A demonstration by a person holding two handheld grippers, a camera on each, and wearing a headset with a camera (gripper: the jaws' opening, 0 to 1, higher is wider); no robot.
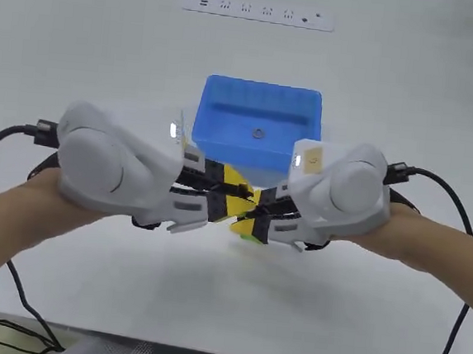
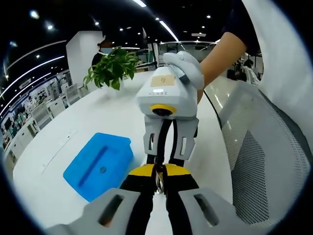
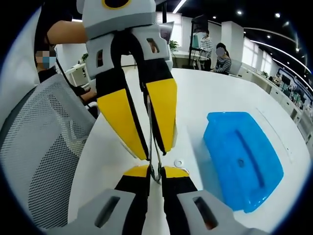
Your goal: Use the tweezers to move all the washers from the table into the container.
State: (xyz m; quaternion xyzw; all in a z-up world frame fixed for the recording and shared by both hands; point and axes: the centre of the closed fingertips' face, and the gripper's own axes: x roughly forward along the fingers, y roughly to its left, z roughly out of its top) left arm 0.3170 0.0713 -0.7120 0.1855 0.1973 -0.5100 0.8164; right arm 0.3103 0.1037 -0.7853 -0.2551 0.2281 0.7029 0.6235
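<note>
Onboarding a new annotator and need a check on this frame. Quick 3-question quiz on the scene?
1. True or false: the container is empty.
2. What do the left gripper and right gripper both clamp? A) a washer B) the tweezers C) the container's rim
3. Fill in: the loose washer lies on the ____, beside the container.
Key: 1 false, one washer lies inside. 2 B. 3 table.

Hand-held grippers (image 2: 157, 180) (image 3: 155, 175): white, yel/blk jaws
</note>
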